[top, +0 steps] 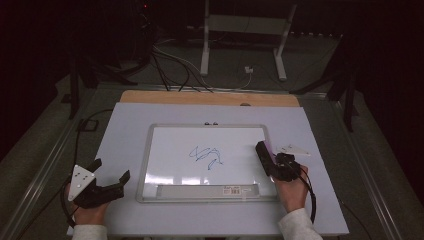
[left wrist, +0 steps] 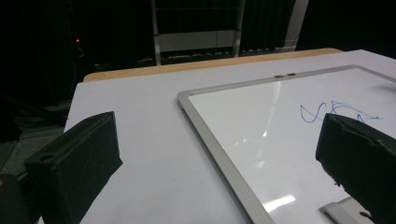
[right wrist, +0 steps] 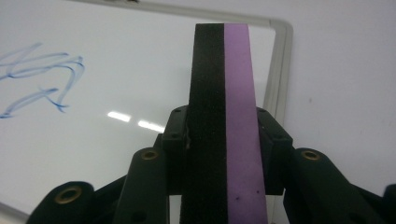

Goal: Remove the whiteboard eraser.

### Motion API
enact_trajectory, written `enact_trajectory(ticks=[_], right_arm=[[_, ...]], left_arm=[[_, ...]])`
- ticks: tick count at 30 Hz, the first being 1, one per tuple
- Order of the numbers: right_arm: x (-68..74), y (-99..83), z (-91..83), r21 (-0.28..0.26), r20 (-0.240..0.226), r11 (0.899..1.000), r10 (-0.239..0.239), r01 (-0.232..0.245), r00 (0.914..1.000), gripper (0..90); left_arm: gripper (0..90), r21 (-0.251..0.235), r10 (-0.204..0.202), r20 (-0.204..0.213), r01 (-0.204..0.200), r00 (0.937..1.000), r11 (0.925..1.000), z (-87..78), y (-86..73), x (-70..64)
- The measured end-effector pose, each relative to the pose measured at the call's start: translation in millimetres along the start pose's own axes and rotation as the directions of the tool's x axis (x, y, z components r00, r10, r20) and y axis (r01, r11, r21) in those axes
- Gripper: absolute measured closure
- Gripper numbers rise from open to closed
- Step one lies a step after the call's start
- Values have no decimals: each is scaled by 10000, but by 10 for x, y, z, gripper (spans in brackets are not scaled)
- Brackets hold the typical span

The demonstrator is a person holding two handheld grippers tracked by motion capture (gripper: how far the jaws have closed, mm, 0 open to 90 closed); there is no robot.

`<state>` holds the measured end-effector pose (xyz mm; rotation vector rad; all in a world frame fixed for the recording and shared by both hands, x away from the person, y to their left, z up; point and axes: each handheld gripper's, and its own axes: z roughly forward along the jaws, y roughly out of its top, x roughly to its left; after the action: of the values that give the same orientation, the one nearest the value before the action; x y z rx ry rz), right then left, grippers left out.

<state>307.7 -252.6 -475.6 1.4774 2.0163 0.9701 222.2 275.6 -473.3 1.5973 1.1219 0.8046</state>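
Right, your right hand-held gripper (top: 264, 151) is clamped on the eraser (right wrist: 224, 116), black and purple layers pinched between the jaws, over the whiteboard's (top: 165, 165) right edge. Blue scribble (top: 206, 156) sits mid-board, apart from the eraser. Your left hand-held gripper (top: 111, 172) has jaws spread wide, holding nothing, on the bench (top: 125, 125) left of the board.

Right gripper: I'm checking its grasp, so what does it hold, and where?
The right gripper clamps an eraser by its near end, across black and purple faces.
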Motion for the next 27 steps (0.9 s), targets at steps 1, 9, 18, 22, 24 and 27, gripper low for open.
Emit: enact_trajectory(ticks=[1, 9, 18, 22, 24, 27], right_arm=[[12, 36, -17, -51, -38, 9999, -92, 92, 10000, 632], [31, 72, 0, -94, -192, 9999, -134, 133, 9997, 631], [41, 183, 27, -273, -431, 9996, -135, 123, 9990, 631], [103, 250, 50, -299, -529, 9991, -299, 284, 9982, 631], [134, 285, 71, -300, -558, 9988, -401, 384, 9976, 631], [161, 336, 104, -341, -596, 9983, -487, 467, 9970, 631]], left_arm=[[7, -4, 3, 2, -3, 10000, 10000, -1, 1, -1], [7, -2, -23, -20, 23, 10000, 10000, -3, -2, 6], [7, 71, -85, -43, 85, 10000, 9999, -23, -44, 34], [7, 69, -76, -19, 77, 10000, 9999, -14, -43, 31], [7, 141, -35, -6, 35, 10000, 9999, -6, -47, 29], [7, 124, -68, -19, 68, 10000, 9999, -13, -48, 36]])
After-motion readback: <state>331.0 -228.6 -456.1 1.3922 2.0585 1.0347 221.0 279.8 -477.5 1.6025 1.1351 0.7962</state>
